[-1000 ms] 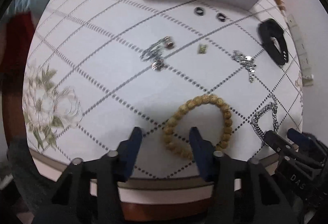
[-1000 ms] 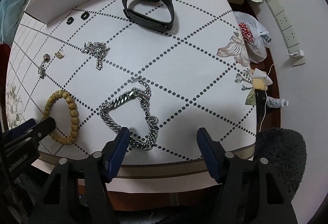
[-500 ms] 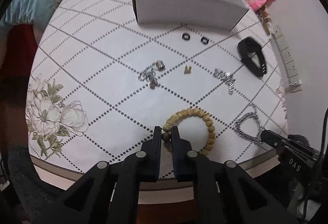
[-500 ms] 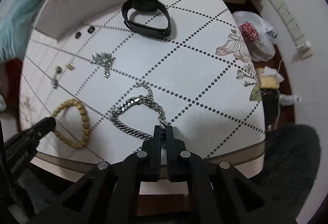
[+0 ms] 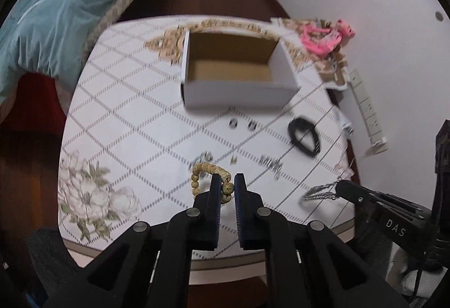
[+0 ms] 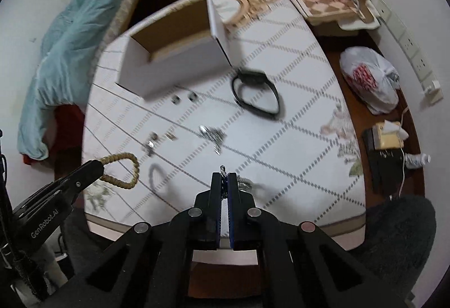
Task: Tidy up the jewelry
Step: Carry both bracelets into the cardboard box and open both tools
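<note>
My left gripper [image 5: 227, 186] is shut on the wooden bead bracelet [image 5: 206, 169] and holds it above the table; the bracelet also hangs from it in the right wrist view [image 6: 123, 171]. My right gripper [image 6: 224, 181] is shut on the silver chain bracelet [image 6: 242, 183], lifted off the table; the chain dangles from its tip in the left wrist view [image 5: 319, 193]. The open white box [image 5: 233, 74] with a brown inside stands at the far side of the table. On the table lie a black watch band [image 5: 303, 136], two small dark rings [image 5: 242, 124], a silver chain piece [image 5: 271, 163] and small earrings [image 5: 204, 158].
The round table [image 5: 126, 125] has a white cloth with a dotted diamond pattern and flowers. A bed with a teal blanket [image 5: 56, 15] is at the left. A pink toy [image 5: 326, 36], a power strip [image 5: 368, 111] and a plastic bag [image 6: 368, 80] are at the right.
Both grippers shut on their bracelets half a second ago and have since lifted them up and back from the table. The view now takes in the whole table and the box.
</note>
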`<state>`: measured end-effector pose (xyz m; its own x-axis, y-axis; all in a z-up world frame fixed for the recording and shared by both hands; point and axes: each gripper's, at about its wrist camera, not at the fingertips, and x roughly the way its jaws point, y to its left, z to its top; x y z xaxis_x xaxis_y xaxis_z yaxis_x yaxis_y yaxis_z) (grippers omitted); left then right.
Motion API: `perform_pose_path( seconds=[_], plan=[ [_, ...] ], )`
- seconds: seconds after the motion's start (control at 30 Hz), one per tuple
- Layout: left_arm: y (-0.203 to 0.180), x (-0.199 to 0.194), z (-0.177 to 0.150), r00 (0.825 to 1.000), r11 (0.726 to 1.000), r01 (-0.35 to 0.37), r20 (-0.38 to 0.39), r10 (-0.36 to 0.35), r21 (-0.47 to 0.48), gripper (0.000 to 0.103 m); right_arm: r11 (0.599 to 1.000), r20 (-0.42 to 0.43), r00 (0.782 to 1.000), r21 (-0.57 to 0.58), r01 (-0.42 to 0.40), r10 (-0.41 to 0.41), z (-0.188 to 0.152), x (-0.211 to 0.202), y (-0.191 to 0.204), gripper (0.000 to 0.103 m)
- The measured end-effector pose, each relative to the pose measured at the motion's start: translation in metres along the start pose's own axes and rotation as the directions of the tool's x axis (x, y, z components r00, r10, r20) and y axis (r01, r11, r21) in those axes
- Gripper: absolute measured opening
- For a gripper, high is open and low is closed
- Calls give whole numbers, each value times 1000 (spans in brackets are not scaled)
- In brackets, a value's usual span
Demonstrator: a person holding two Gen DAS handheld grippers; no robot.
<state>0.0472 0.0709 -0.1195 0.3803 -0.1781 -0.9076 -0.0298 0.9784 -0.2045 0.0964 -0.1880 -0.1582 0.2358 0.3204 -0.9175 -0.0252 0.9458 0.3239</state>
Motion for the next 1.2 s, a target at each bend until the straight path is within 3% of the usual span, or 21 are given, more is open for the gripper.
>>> perform_pose_path(
  seconds=[0.2, 0.4, 0.63, 0.8, 0.93, 0.97, 1.03, 1.07, 1.1, 1.17, 1.2],
  plan=[
    [-28, 0, 56, 997, 999, 48, 62, -48, 6, 7, 996, 65, 995, -42, -73, 75, 48, -28, 23, 4],
    [-19, 3, 117, 994, 998, 61, 94, -62, 11, 6, 992, 128, 989, -113, -53, 67, 113, -30, 54, 4],
    [4, 42, 173, 996, 997, 76, 38, -75, -23, 7, 992, 86, 995, -120, -35, 46, 182, 11, 69, 4],
    [19, 74, 195, 993, 991, 114, -30, -117, -69, 7, 990, 27, 999, -141, -19, 23, 209, 45, 76, 4],
    [27, 92, 203, 994, 991, 71, -78, -80, -110, 9, 985, -33, 999, -171, -24, 18, 223, 69, 80, 4],
    [28, 94, 204, 994, 992, 57, -87, -67, -109, 16, 986, -62, 998, -164, -38, 28, 226, 75, 79, 4],
    [32, 97, 206, 996, 995, 21, -89, -30, -102, 42, 985, -102, 994, -167, -41, 24, 229, 87, 79, 5],
    [34, 96, 205, 997, 995, 0, -79, -7, -99, 66, 986, -113, 993, -163, -38, 20, 230, 90, 78, 6],
    [37, 95, 205, 998, 995, -17, -63, 10, -100, 76, 987, -116, 993, -158, -30, 11, 229, 93, 76, 12],
    [43, 93, 203, 998, 994, -48, -52, 43, -97, 77, 988, -103, 994, -157, 7, -24, 228, 94, 71, 49],
    [45, 94, 202, 996, 993, -70, -56, 65, -91, 80, 987, -97, 995, -156, 22, -38, 226, 95, 69, 58]
  ],
)
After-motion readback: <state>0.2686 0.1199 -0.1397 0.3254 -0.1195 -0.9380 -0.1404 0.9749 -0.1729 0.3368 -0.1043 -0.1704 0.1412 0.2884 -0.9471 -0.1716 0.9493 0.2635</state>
